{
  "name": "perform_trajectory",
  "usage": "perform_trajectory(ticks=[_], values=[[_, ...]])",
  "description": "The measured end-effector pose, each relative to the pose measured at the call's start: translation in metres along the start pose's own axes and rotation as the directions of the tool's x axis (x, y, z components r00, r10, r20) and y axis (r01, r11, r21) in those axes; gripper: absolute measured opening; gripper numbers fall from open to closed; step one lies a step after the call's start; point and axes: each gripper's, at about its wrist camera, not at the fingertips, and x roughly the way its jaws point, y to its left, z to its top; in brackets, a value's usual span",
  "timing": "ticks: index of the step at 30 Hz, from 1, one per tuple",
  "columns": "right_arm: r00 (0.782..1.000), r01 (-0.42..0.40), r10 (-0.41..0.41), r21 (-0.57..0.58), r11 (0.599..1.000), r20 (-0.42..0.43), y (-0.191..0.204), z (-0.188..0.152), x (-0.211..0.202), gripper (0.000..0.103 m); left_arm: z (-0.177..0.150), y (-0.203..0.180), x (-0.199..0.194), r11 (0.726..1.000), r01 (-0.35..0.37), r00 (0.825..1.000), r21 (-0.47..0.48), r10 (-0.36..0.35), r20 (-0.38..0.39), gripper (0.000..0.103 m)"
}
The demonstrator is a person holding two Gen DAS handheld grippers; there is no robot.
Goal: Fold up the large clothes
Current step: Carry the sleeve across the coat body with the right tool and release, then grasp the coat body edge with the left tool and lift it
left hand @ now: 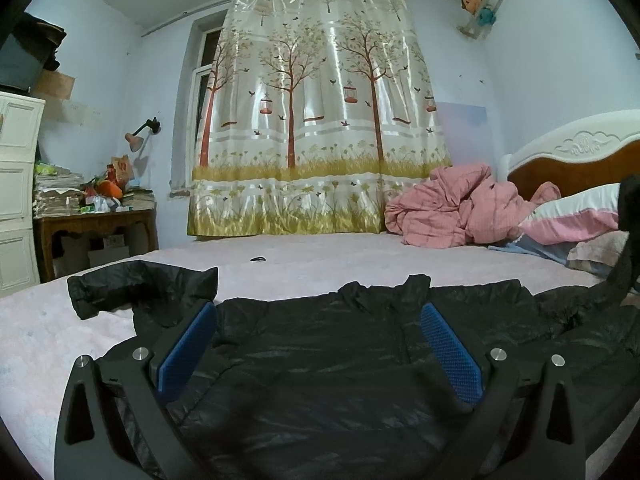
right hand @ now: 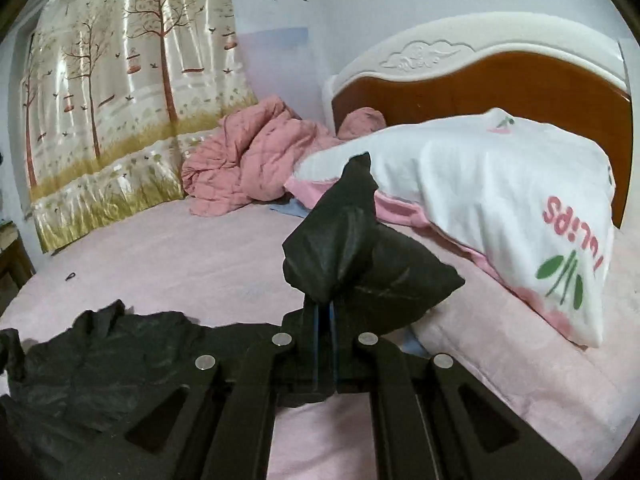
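A wide bed (left hand: pixel 320 256) covered by a pale pink sheet is seen to fill both views, with a white-and-wood headboard (right hand: pixel 500 80) at its far right end. A tree-printed curtain (left hand: pixel 320 120) is hung across the wall behind the bed. A black puffer jacket (left hand: pixel 320 368) is spread flat on the near part of the sheet, its collar turned toward the curtain and one sleeve (left hand: pixel 132 288) laid out to the left. A crumpled pink quilt (left hand: pixel 452 208) is heaped near the headboard, just beside a white and pink pillow (right hand: pixel 480 200) printed with lettering; both lie well apart from the jacket body. A wooden side surface (left hand: pixel 96 224) piled with papers and small clutter is shown only by the left wrist camera, next to a white drawer cabinet (left hand: pixel 16 184) and below a wall lamp (left hand: pixel 140 136). A small dark loop (left hand: pixel 258 259) is left on the bare sheet beyond the jacket. The left claw (left hand: pixel 320 336) is held wide apart just above the jacket body, with nothing between its blue pads (left hand: pixel 452 356). The right claw (right hand: pixel 326 312) is closed tight on the other sleeve (right hand: pixel 360 248), which is lifted off the sheet in a bunched peak in front of the pillow; that raised sleeve is glimpsed only at the right edge of the left view.
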Motion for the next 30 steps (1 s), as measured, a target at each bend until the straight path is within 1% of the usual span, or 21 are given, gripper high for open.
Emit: perform_trajectory(ticks=[2, 4, 7, 9, 10, 11, 12, 13, 14, 16, 18, 20, 22, 23, 24, 25, 26, 27, 28, 29, 30], values=[[0.999, -0.049, 0.049, 0.004, 0.999, 0.007, 0.018, 0.004, -0.004, 0.004, 0.000, 0.000, 0.001, 1.000, -0.001, 1.000, -0.003, 0.001, -0.003, 0.103], [0.994, -0.104, 0.105, -0.023, 0.994, 0.029, 0.046, 0.005, -0.011, 0.004, 0.000, 0.000, 0.000, 1.000, -0.001, 1.000, -0.003, 0.001, -0.006, 0.103], [0.972, -0.227, 0.232, -0.087, 0.970, 0.043, 0.105, -0.001, -0.019, 0.004, 0.000, 0.000, 0.000, 1.000, 0.001, 1.000, -0.006, -0.001, -0.007, 0.103], [0.943, -0.330, 0.332, -0.110, 0.938, 0.004, 0.145, -0.015, -0.017, 0.004, 0.000, 0.000, 0.001, 1.000, 0.000, 1.000, -0.002, 0.000, -0.010, 0.103], [0.925, -0.380, 0.378, -0.105, 0.919, -0.042, 0.162, -0.027, -0.015, 0.004, 0.000, -0.001, 0.003, 1.000, 0.003, 1.000, 0.002, -0.003, -0.022, 0.103], [0.906, -0.419, 0.411, -0.075, 0.905, -0.101, 0.175, -0.040, -0.008, 0.004, -0.001, -0.001, 0.006, 1.000, 0.004, 0.999, 0.006, -0.004, -0.037, 0.103], [0.885, -0.444, 0.436, -0.015, 0.896, -0.162, 0.184, -0.057, 0.001, 0.004, -0.002, -0.001, 0.008, 1.000, 0.005, 0.999, 0.006, -0.005, -0.045, 0.103], [0.861, -0.464, 0.462, 0.044, 0.885, -0.213, 0.189, -0.074, 0.013, 0.005, -0.003, 0.000, 0.009, 1.000, 0.007, 0.999, 0.002, -0.007, -0.047, 0.103], [0.843, -0.469, 0.470, 0.072, 0.880, -0.261, 0.194, -0.091, 0.024, 0.005, -0.004, 0.001, 0.008, 1.000, 0.011, 0.999, -0.007, -0.011, -0.042, 0.103], [0.842, -0.416, 0.412, 0.066, 0.907, -0.350, 0.204, -0.125, 0.043, 0.009, -0.003, 0.003, 0.007, 1.000, 0.017, 0.999, -0.019, -0.017, -0.033, 0.103], [0.841, -0.391, 0.397, 0.093, 0.915, -0.368, 0.199, -0.145, 0.049, 0.009, -0.003, 0.004, 0.008, 0.999, 0.029, 0.999, -0.025, -0.030, -0.043, 0.103], [0.847, -0.384, 0.384, 0.077, 0.920, -0.366, 0.193, -0.155, 0.045, 0.009, -0.002, 0.005, 0.009, 0.997, 0.070, 0.996, -0.033, -0.072, -0.061, 0.103], [0.861, -0.398, 0.373, -0.002, 0.917, -0.346, 0.194, -0.151, 0.035, 0.016, 0.002, 0.005, 0.009, 0.993, 0.112, 0.990, -0.040, -0.115, -0.086, 0.103], [0.871, -0.400, 0.365, -0.042, 0.916, -0.328, 0.195, -0.148, 0.029, 0.030, 0.004, 0.005, 0.009, 0.991, 0.128, 0.987, -0.043, -0.131, -0.098, 0.103], [0.884, -0.397, 0.361, -0.068, 0.915, -0.296, 0.192, -0.146, 0.022, 0.047, 0.008, 0.004, 0.010, 0.987, 0.151, 0.980, -0.053, -0.156, -0.123, 0.103], [0.891, -0.401, 0.371, -0.070, 0.913, -0.262, 0.187, -0.146, 0.015, 0.053, 0.011, 0.002, 0.012, 0.983, 0.170, 0.972, -0.063, -0.178, -0.152, 0.103], [0.888, -0.418, 0.395, -0.055, 0.907, -0.233, 0.177, -0.145, 0.006, 0.058, 0.015, -0.002, 0.016, 0.977, 0.201, 0.958, -0.073, -0.211, -0.195, 0.103], [0.885, -0.430, 0.417, -0.021, 0.903, -0.205, 0.166, -0.142, -0.001, 0.058, 0.019, -0.006, 0.023, 0.971, 0.224, 0.940, -0.080, -0.237, -0.244, 0.103], [0.888, -0.427, 0.422, 0.014, 0.904, -0.184, 0.160, -0.138, -0.002, 0.058, 0.022, -0.013, 0.032, 0.968, 0.238, 0.920, -0.078, -0.250, -0.302, 0.103], [0.893, -0.418, 0.422, 0.060, 0.907, -0.159, 0.151, -0.134, -0.001, 0.059, 0.025, -0.024, 0.046, 0.964, 0.258, 0.886, -0.068, -0.264, -0.381, 0.103], [0.898, -0.409, 0.420, 0.100, 0.907, -0.132, 0.143, -0.131, -0.002, 0.059, 0.028, -0.037, 0.063, 0.955, 0.290, 0.841, -0.069, -0.288, -0.459, 0.103]])
